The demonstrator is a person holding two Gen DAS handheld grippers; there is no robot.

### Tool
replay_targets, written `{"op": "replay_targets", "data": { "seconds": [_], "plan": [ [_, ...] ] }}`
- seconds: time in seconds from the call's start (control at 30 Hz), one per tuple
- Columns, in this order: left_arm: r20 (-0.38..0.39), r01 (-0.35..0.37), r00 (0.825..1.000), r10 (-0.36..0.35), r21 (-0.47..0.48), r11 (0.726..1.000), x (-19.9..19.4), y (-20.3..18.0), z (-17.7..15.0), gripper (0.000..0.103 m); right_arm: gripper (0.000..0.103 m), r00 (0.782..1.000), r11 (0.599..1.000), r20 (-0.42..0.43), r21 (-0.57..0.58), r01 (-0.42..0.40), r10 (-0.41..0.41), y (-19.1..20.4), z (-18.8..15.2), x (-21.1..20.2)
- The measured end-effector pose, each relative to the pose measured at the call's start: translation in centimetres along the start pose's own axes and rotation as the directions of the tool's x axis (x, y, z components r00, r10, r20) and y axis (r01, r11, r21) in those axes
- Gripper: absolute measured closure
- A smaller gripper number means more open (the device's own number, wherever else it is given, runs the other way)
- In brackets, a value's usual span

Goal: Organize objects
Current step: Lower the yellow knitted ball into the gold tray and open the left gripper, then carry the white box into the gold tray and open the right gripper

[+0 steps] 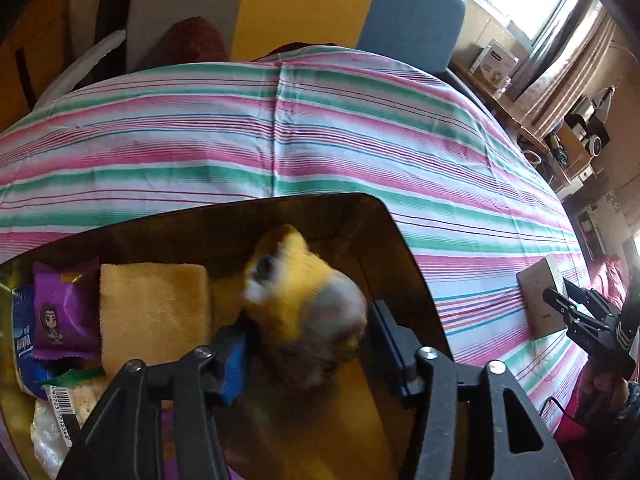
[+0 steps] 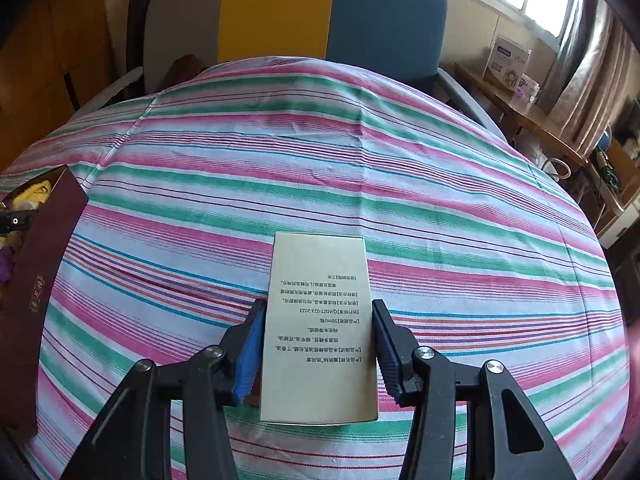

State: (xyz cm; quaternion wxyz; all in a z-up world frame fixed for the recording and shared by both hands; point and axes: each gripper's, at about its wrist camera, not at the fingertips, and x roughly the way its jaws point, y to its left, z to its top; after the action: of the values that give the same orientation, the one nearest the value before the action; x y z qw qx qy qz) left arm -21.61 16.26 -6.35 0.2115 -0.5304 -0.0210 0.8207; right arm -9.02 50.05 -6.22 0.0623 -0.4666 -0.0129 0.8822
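Snacks are lying packed at the left of the dark box (image 1: 384,216), a purple packet (image 1: 64,316) beside a yellow sponge (image 1: 154,312), with a blue tissue pack (image 1: 22,332) and a cracker packet (image 1: 80,394) at the near left edge. Just right of them, the left gripper (image 1: 310,344) is hanging over the box's open right half with its jaws standing apart; a yellow plush toy (image 1: 300,296), blurred, is sitting between them, brushing the left blue pad while the right pad is showing a gap, so it looks released rather than gripped. Judging by that, the toy is dropping into the box.

Further right, the cream carton (image 2: 320,328) is lying flat on the striped cloth (image 2: 360,168), its long axis running straight away from the right gripper (image 2: 318,344). That gripper's jaws are straddling the carton's near half, one pad along each long side; whether they are pressing or only flanking it, I cannot tell. The right hand is clearly the nearer one, and the box is lying well off to its left, so the carton will likely be travelling leftward across the cloth.

Beyond the bed, a grey, yellow and blue headboard (image 2: 280,12) is standing against the wall, and a cluttered wooden shelf (image 2: 532,120) is running under the bright window at the right.
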Motion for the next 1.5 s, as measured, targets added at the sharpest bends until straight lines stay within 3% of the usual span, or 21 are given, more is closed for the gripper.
{"op": "replay_targets", "data": {
  "seconds": [0.27, 0.57, 0.77, 0.93, 1.2, 1.33, 1.5],
  "plan": [
    [0.077, -0.045, 0.996, 0.044, 0.003, 0.999, -4.2, 0.3, -2.5, 0.04, 0.052, 1.0, 1.0, 0.002, -0.001, -0.001, 0.001, 0.0, 0.0, 0.0],
    [0.214, -0.134, 0.968, 0.128, 0.012, 0.991, -11.8, 0.0, -8.3, 0.04, 0.052, 1.0, 1.0, -0.001, -0.004, 0.016, -0.016, 0.3, 0.1, 0.1],
    [0.241, -0.181, 0.954, 0.178, -0.012, 0.983, -14.5, 0.8, -11.4, 0.04, 0.052, 0.997, 0.998, -0.038, 0.009, 0.061, -0.061, 0.9, 0.4, 0.1],
    [0.238, -0.191, 0.952, 0.192, -0.026, 0.981, -15.3, 1.9, -12.8, 0.04, 0.052, 0.994, 0.995, -0.061, 0.023, 0.097, -0.096, 2.5, 0.5, -1.1],
    [0.252, -0.188, 0.946, 0.203, -0.081, 0.979, -16.1, 3.6, -14.1, 0.04, 0.052, 0.998, 0.998, 0.044, -0.02, -0.052, 0.053, 10.0, 1.9, -7.0],
    [0.27, -0.195, 0.939, 0.215, -0.1, 0.976, -16.8, 4.3, -14.5, 0.04, 0.052, 0.983, 0.982, 0.071, -0.096, -0.162, 0.169, 16.0, 2.4, -9.7],
    [0.268, -0.204, 0.935, 0.23, -0.121, 0.971, -17.2, 5.3, -15.0, 0.04, 0.052, 0.964, 0.951, 0.037, -0.173, -0.255, 0.265, 23.0, 2.0, -10.7]
  ]
}}
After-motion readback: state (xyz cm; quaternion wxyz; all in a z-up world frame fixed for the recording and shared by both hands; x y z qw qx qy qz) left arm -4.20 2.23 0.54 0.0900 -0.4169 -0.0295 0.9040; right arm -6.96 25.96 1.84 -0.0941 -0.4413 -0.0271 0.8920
